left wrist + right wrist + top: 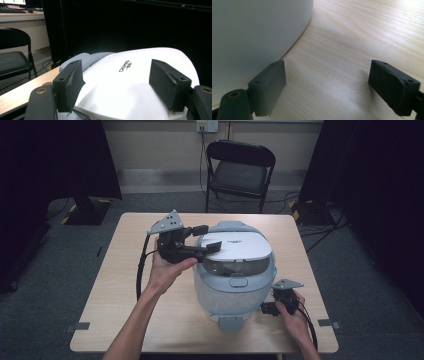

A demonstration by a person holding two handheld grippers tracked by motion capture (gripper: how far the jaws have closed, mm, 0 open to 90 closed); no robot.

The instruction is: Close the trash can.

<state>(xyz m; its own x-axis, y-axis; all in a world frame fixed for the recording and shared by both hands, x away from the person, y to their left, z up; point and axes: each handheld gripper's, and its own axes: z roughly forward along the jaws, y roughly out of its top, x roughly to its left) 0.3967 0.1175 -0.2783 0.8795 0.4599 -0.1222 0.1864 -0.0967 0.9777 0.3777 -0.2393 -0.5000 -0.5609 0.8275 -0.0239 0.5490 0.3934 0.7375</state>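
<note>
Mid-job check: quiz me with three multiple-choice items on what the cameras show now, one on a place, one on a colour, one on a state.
1. Where is the left gripper?
A. flat on the table
B. at the cooker's lid
C. over the chair

2. What colour is the lid of the rice cooker?
A. red
B. black
C. white

3. How do the right gripper's jaws stand?
A. open, holding nothing
B. shut on a cable
C. shut on the lid

Answers: 1 B, its jaws sit either side of the lid's top in the left gripper view. 2 C, it shows plain white. 3 A, bare table lies between them.
</note>
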